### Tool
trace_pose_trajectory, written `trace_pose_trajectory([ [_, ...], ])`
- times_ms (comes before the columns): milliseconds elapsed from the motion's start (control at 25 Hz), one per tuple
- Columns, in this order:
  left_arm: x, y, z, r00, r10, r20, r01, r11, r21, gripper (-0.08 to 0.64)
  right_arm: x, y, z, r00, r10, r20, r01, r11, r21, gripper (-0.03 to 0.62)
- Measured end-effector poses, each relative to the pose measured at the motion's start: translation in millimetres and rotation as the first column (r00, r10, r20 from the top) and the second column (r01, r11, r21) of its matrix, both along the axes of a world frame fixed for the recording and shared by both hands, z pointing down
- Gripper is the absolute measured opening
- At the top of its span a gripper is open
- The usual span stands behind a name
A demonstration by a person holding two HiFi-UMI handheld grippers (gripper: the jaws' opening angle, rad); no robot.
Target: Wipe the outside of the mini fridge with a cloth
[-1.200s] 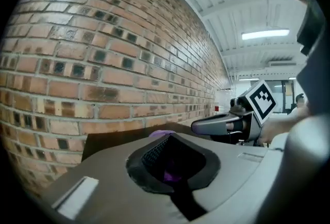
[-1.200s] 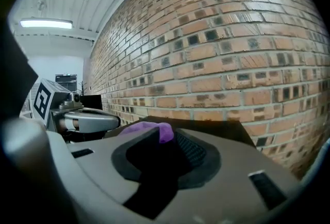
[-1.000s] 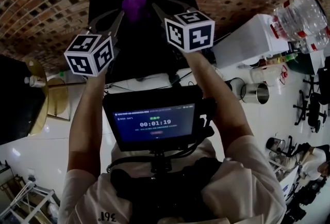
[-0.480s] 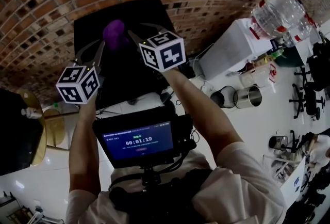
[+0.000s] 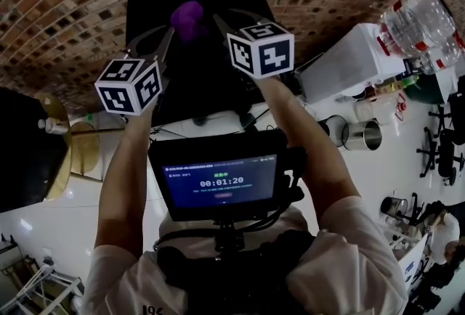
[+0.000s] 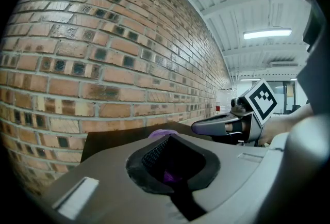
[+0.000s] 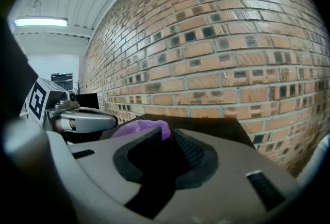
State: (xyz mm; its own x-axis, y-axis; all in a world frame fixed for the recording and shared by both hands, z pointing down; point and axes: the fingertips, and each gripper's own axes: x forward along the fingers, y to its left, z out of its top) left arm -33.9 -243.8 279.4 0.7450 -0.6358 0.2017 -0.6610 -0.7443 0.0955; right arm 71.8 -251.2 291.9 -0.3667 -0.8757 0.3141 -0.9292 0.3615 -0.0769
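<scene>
1. Mini fridge: black, backed against the brick wall. Only its top panel shows, so the door and contents cannot be told
2. Cloth: purple and bunched, over the rear half of the top panel, midway between its side edges. It is probably being gathered into a wad, and wiping has not yet begun
3. Left gripper: jaws clenched on the cloth's left part, with purple showing in the slit. It is likely anchoring the cloth
4. Right gripper: jaws have just been closing and now stand narrow. The cloth's right edge sits between the tips, apparently pinched, probably as a re-grip for a firmer hold
5. Clear water bottles: on a white cabinet to the right of the fridge. Their fill level is unreadable
6. Steel pail: on the floor beside the cabinet, interior not visible
</scene>
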Motion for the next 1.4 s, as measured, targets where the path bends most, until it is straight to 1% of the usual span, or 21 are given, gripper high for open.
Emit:
trace_pose_trajectory([
  [320, -4.7, -1.1, 3.7, 1.0, 0.001, -0.002, -0.001, 1.0, 0.002, 0.006, -4.2, -1.2, 2.6, 1.0, 0.005, 0.003, -0.005, 1.0, 0.008, 0.067],
  [600, -6.2, 2.5, 6.0, 1.0, -0.007, 0.002, 0.007, 1.0, -0.004, 0.006, -6.9, 1.6, 6.5, 1.0, -0.015, 0.005, 0.015, 1.0, 0.001, 0.067],
  [840, -3.3, -2.4, 2.3, 0.999, -0.041, 0.009, 0.041, 0.999, -0.016, 0.006, -1.6, 2.5, 0.4, 1.0, -0.027, 0.007, 0.027, 1.0, 0.002, 0.067],
  [1040, 3.5, -3.8, 8.5, 0.999, 0.003, 0.033, -0.001, 0.998, -0.06, 0.006, -1.2, 2.5, -2.6, 0.999, -0.045, 0.015, 0.045, 0.999, 0.01, 0.067],
  [1120, 3.3, -3.0, 6.5, 0.999, 0.014, 0.031, -0.012, 0.999, -0.053, 0.008, -3.8, 1.7, -4.1, 0.998, -0.059, 0.015, 0.059, 0.998, 0.012, 0.064],
  [1200, 2.8, -0.6, 3.2, 1.0, 0.022, 0.021, -0.021, 0.999, -0.031, 0.009, -6.3, 2.1, -3.5, 0.998, -0.066, 0.014, 0.065, 0.998, 0.011, 0.064],
  [1400, 1.3, 1.1, 0.2, 1.0, 0.016, 0.0, -0.016, 1.0, 0.004, 0.009, -7.1, 3.7, -1.6, 0.998, -0.065, 0.011, 0.065, 0.998, 0.01, 0.063],
])
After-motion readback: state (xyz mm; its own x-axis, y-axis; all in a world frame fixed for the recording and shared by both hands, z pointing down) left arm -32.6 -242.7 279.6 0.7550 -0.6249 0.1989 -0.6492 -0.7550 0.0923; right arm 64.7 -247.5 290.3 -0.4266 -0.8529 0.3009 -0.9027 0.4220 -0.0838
